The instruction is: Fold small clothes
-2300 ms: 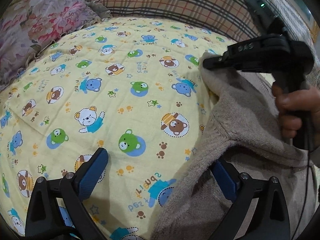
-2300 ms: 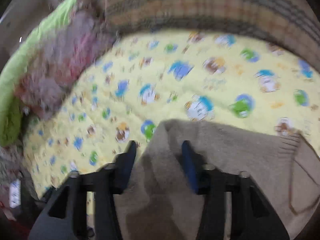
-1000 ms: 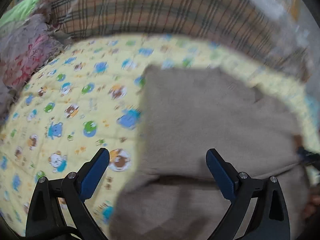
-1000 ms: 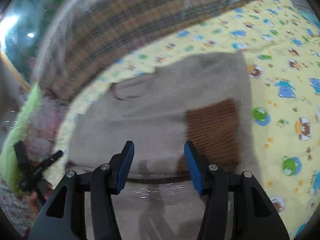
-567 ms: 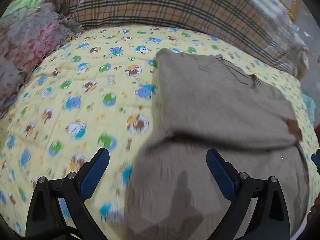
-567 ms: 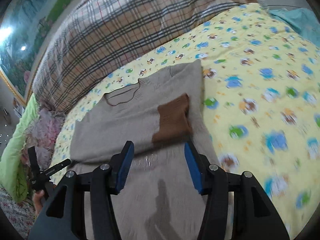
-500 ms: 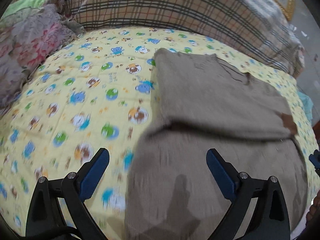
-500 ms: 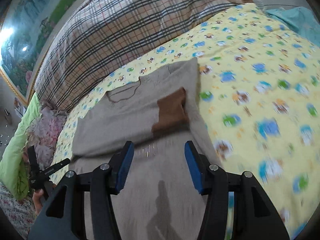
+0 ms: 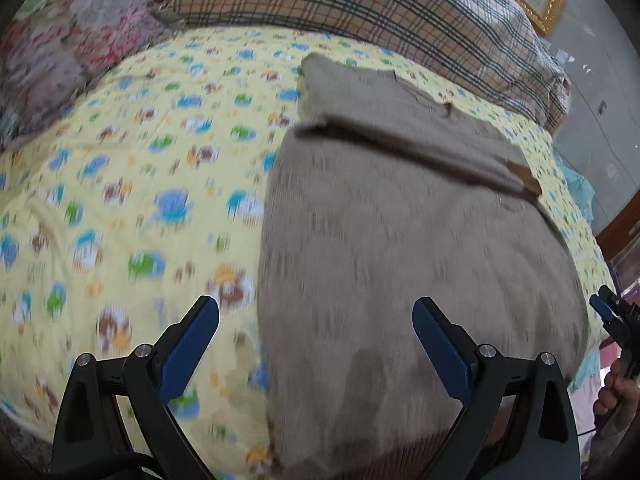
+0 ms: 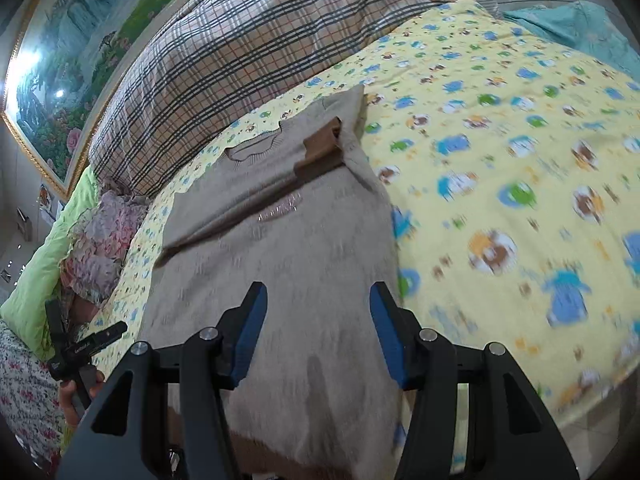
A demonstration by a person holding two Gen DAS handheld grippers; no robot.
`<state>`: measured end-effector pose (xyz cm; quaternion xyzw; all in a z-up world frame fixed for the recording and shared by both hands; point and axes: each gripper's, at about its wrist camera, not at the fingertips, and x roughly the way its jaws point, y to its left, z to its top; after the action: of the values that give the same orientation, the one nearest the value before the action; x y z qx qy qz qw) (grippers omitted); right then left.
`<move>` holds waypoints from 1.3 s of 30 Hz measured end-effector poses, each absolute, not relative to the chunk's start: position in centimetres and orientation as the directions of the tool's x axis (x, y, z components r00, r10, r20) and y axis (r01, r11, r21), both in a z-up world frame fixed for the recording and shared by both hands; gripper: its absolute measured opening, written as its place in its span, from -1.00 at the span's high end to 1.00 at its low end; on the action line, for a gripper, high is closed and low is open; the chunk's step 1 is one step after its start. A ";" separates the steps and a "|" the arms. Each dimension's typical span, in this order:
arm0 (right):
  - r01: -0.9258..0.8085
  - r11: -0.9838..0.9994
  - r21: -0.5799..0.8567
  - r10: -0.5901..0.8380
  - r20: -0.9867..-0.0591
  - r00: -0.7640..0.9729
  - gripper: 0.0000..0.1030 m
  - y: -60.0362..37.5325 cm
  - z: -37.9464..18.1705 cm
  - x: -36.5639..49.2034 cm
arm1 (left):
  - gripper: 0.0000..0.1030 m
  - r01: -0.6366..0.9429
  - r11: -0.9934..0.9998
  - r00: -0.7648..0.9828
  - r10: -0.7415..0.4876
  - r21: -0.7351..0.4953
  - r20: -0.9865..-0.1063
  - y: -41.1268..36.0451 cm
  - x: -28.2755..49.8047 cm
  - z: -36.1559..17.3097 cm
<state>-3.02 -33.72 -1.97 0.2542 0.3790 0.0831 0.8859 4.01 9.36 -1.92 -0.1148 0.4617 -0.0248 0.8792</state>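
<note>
A beige knit sweater lies flat on a yellow bear-print blanket, neck toward the far pillows. Its sleeves are folded across the chest, and a brown cuff shows at one side. It also shows in the right wrist view. My left gripper is open and empty, above the sweater's near hem at its left edge. My right gripper is open and empty, above the hem at the right side. Each gripper shows small in the other's view: the right gripper, the left gripper.
A plaid pillow lies along the far edge of the bed. A floral cushion and a green pillow lie at the left. A teal cloth lies at the far right. A framed painting hangs behind.
Both grippers let go of the sleeves, which now lie folded across the chest. Both pulled back toward the sweater's hem, open and empty.
</note>
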 end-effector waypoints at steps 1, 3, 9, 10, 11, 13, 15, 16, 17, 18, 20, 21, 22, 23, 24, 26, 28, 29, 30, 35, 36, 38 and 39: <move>0.045 0.857 0.514 0.341 -0.629 0.699 -0.06 -33.7 -2.0 -3.5 | -0.90 -0.061 0.972 0.569 -0.153 -0.227 -0.808 9.4 3.4 -2.1; 0.044 0.862 0.505 0.336 -0.633 0.697 -0.06 -33.7 -2.1 -4.5 | -0.90 -0.054 0.973 0.566 -0.155 -0.223 -0.810 9.4 2.2 -2.2; 0.018 0.865 0.502 0.356 -0.638 0.683 -0.06 -33.4 -2.6 -7.0 | -0.90 -0.025 0.979 0.568 -0.152 -0.202 -0.809 9.1 -0.4 -2.1; 0.012 0.866 0.501 0.360 -0.639 0.680 -0.06 -33.4 -2.7 -7.4 | -0.90 -0.020 0.979 0.565 -0.156 -0.202 -0.810 9.2 -0.7 -2.1; 0.008 0.866 0.500 0.364 -0.640 0.676 -0.06 -33.3 -2.9 -7.9 | -0.90 -0.019 0.979 0.559 -0.158 -0.202 -0.814 9.2 -1.1 -2.3; 0.003 0.864 0.503 0.374 -0.646 0.665 -0.07 -33.3 -3.4 -8.9 | -0.90 -0.012 0.978 0.547 -0.166 -0.207 -0.820 9.4 -1.8 -2.8; 0.003 0.865 0.501 0.378 -0.656 0.653 -0.07 -33.4 -4.1 -9.8 | -0.90 -0.002 0.974 0.527 -0.191 -0.226 -0.828 9.6 -2.6 -3.6; 0.003 0.864 0.503 0.382 -0.660 0.647 -0.07 -33.3 -4.4 -10.3 | -0.90 0.006 0.970 0.520 -0.210 -0.243 -0.828 9.7 -2.9 -3.8; -0.002 0.862 0.507 0.392 -0.663 0.638 -0.07 -33.3 -4.9 -10.8 | -0.90 0.017 0.962 0.511 -0.242 -0.271 -0.825 9.8 -3.2 -4.2; -0.007 0.861 0.508 0.397 -0.665 0.633 -0.08 -33.2 -5.1 -11.0 | -0.90 0.025 0.952 0.495 -0.277 -0.305 -0.824 9.9 -3.5 -4.8; -0.017 0.863 0.505 0.406 -0.674 0.617 -0.10 -32.9 -5.8 -11.6 | -0.90 0.027 0.936 0.465 -0.321 -0.350 -0.825 10.2 -3.9 -5.8; -0.022 0.864 0.504 0.412 -0.679 0.607 -0.11 -32.7 -6.1 -11.7 | -0.90 0.027 0.935 0.465 -0.324 -0.353 -0.824 10.2 -4.2 -6.1; -0.026 0.865 0.502 0.415 -0.685 0.599 -0.11 -32.5 -6.4 -11.8 | -0.90 0.037 0.939 0.475 -0.318 -0.343 -0.820 10.1 -4.4 -6.1; -0.030 0.867 0.498 0.418 -0.691 0.589 -0.11 -32.3 -6.8 -11.8 | -0.90 0.044 0.942 0.476 -0.313 -0.333 -0.822 9.9 -4.5 -6.1; -0.030 0.867 0.497 0.419 -0.696 0.583 -0.11 -32.1 -7.1 -11.8 | -0.89 0.053 0.945 0.474 -0.308 -0.322 -0.825 9.6 -4.6 -6.1; -0.041 0.862 0.505 0.436 -0.699 0.567 -0.11 -31.8 -7.6 -11.5 | -0.88 0.075 0.939 0.466 -0.331 -0.336 -0.821 9.2 -4.6 -6.1; -0.056 0.861 0.505 0.446 -0.698 0.560 -0.11 -31.4 -7.8 -11.3 | -0.88 0.113 0.916 0.441 -0.394 -0.386 -0.806 8.5 -4.7 -6.5; -0.072 0.859 0.506 0.455 -0.693 0.560 -0.11 -31.0 -7.8 -11.0 | -0.88 0.125 0.912 0.432 -0.405 -0.392 -0.806 8.1 -4.6 -6.7; -0.084 0.858 0.508 0.462 -0.689 0.558 -0.11 -30.8 -7.9 -10.8 | -0.87 0.129 0.921 0.436 -0.386 -0.368 -0.813 7.6 -4.7 -6.9; -0.109 0.847 0.520 0.483 -0.669 0.565 -0.15 -30.6 -8.1 -10.8 | -0.69 0.145 0.922 0.450 -0.384 -0.358 -0.806 7.4 -4.8 -6.9; -0.113 0.837 0.535 0.497 -0.658 0.566 -0.12 -30.8 -8.2 -10.8 | -0.54 0.146 0.922 0.456 -0.385 -0.359 -0.802 7.7 -4.8 -6.8; -0.109 0.828 0.549 0.505 -0.649 0.568 0.01 -31.2 -8.4 -10.9 | -0.28 0.146 0.926 0.462 -0.376 -0.349 -0.803 7.9 -4.8 -6.8; -0.103 0.829 0.549 0.502 -0.651 0.569 0.14 -31.4 -8.6 -10.9 | -0.04 0.143 0.932 0.468 -0.361 -0.334 -0.807 8.0 -4.9 -6.7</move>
<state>-10.89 -31.42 -8.56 0.2323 0.4290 0.1771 0.8548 -4.86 8.05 -6.74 -0.1102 0.4941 -0.1484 0.8495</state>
